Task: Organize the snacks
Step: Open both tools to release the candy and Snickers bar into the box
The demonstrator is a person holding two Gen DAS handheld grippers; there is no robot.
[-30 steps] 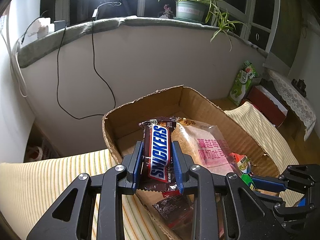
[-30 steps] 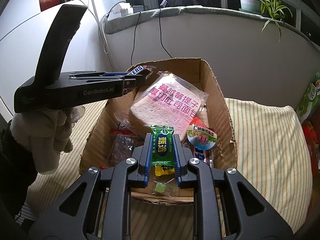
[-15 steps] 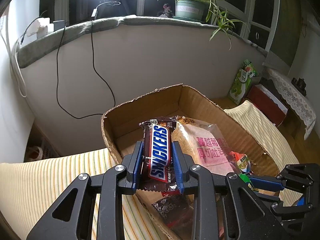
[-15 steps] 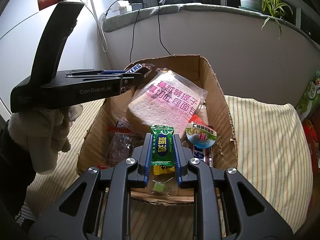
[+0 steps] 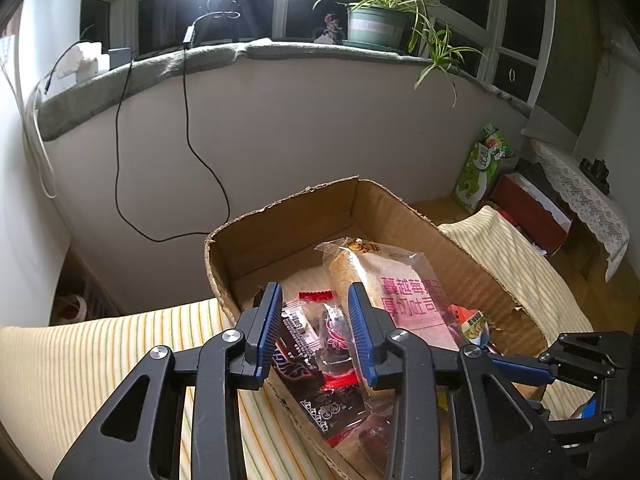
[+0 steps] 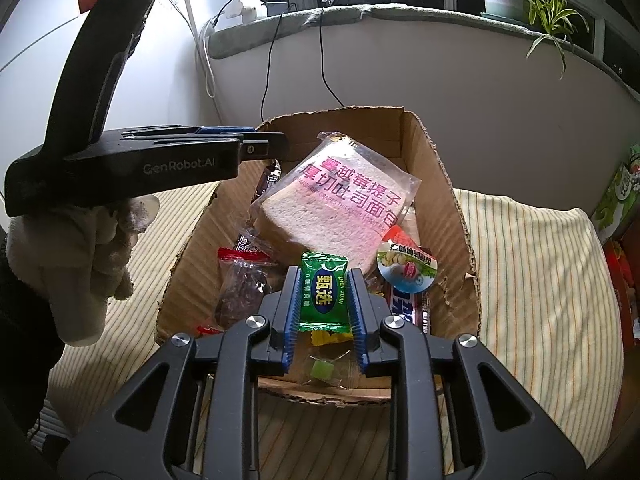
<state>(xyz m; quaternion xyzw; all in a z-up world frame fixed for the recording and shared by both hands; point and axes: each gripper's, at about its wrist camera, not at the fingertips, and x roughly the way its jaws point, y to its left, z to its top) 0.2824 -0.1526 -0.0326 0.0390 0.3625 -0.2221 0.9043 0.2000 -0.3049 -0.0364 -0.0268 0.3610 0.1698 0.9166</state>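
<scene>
An open cardboard box (image 5: pixel 280 220) (image 6: pixel 440 168) holds several snacks on a striped cloth. My left gripper (image 5: pixel 314 316) is open above the box's near left corner; the Snickers bar (image 5: pixel 294 360) lies below it inside the box, also seen falling in the right wrist view (image 6: pixel 269 178). A bagged bread slice (image 5: pixel 404 292) (image 6: pixel 340 204) fills the box's middle. My right gripper (image 6: pixel 324 300) is shut on a green candy packet (image 6: pixel 325 294) over the box's near edge. The right gripper shows in the left wrist view (image 5: pixel 520 366).
A round jelly cup (image 6: pixel 406 266), dark red-edged packets (image 6: pixel 240 284) and a wrapped bar (image 6: pixel 406 308) lie in the box. A striped cloth (image 6: pixel 540 280) surrounds it. A grey wall (image 5: pixel 280 120) with a hanging cable stands behind. A green bag (image 5: pixel 482 168) stands at right.
My left gripper has opened and let go of the Snickers bar, which has dropped into the box. My right gripper still holds the green packet in about the same place.
</scene>
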